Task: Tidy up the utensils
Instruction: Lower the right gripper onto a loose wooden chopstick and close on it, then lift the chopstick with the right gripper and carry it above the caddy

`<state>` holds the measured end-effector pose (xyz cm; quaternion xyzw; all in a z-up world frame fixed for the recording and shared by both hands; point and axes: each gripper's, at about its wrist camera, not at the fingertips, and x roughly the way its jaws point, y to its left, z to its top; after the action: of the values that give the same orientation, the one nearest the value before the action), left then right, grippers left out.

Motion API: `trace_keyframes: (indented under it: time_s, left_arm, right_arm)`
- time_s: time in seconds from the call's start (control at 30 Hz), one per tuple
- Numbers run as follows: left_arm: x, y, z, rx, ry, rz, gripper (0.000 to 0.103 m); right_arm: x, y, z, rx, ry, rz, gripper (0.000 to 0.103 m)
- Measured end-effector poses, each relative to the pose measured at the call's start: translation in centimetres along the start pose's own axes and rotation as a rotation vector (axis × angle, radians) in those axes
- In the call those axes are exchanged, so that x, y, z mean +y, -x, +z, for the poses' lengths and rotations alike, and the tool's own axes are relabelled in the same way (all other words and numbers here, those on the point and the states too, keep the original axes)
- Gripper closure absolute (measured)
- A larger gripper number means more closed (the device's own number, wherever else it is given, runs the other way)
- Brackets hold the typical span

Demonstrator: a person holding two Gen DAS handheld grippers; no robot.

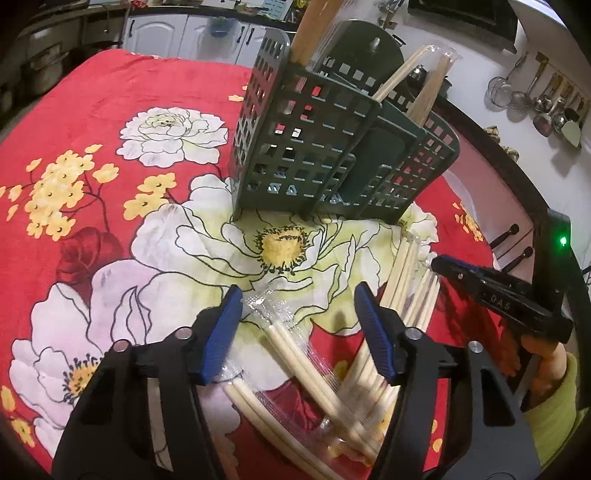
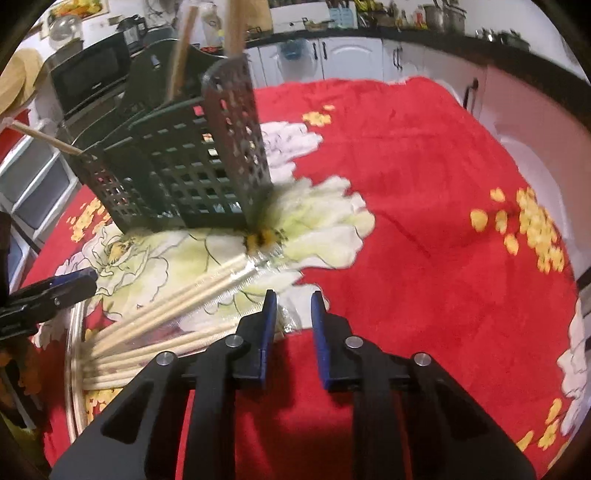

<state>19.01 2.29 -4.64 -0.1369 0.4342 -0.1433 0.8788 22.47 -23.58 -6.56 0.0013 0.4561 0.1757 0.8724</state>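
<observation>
Left wrist view: the left gripper (image 1: 297,314) is hovering over the bench (image 1: 166,85), which is wearing a red floral cloth. Its blue-padded fingers (image 1: 221,332) are standing apart, nothing clamped. A clear-wrapped chopstick bundle (image 1: 295,354) is lying on the cloth under the gap, its wrapper end between the pads without touching them. A second fan of chopsticks (image 1: 410,280) is running just beside the other finger. Only this view is showing the hand (image 1: 550,365) and yellow-green sleeve (image 1: 554,398) behind the right gripper (image 1: 443,264), plus ladles hanging on the far wall (image 1: 546,107).

Right wrist view: the right gripper (image 2: 293,310) is pointing down at the cloth, fingers (image 2: 319,332) drawn close with a narrow gap between them; crinkled wrapper (image 2: 291,317) is sitting in that gap, but contact cannot be told. The chopstick fan (image 2: 177,310) is lying beside the one finger, spilling over a clear tray rim (image 2: 70,354) that only this view makes plain.

Both views: the dark green slotted utensil caddy (image 1: 325,147) is standing mid-bench, beyond both grippers, already holding upright chopsticks (image 1: 310,29).
</observation>
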Motion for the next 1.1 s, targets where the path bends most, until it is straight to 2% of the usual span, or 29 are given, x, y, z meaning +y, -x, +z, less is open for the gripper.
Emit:
trace_keyframes:
  time_s: [0.07,0.4,0.5,0.57,0.77,1.1]
  left_arm:
    - [0.1,-0.2,0.0,0.003,0.000,0.005,0.054]
    - [0.0,-0.9,0.4,0.009,-0.019,0.030,0.057]
    - [0.2,-1.1,0.6,0.005,-0.020,0.043,0.069]
    - [0.4,-1.1,0.6,0.002,-0.017,0.045,0.083]
    - [0.6,-0.4,0.5,-0.019,-0.027,0.026,0.096]
    - [-0.7,3.1,0.7,-0.106,-0.043,-0.049,0.099]
  right_arm:
    - [-0.1,0.3,-0.4,-0.003,-0.002,0.003,0.098]
    - [-0.2,2.3,-2.7,-0.010,-0.012,0.011,0.102]
    - [-0.4,3.2,-3.3,-0.030,-0.020,0.013,0.102]
    - [-0.6,3.9,-3.5,-0.048,-0.024,0.015,0.102]
    - [-1.3,6.4,-3.5,-0.134,-0.041,0.017,0.102]
    - [-0.8,10.6,-2.6,-0.302,-0.024,0.015,0.102]
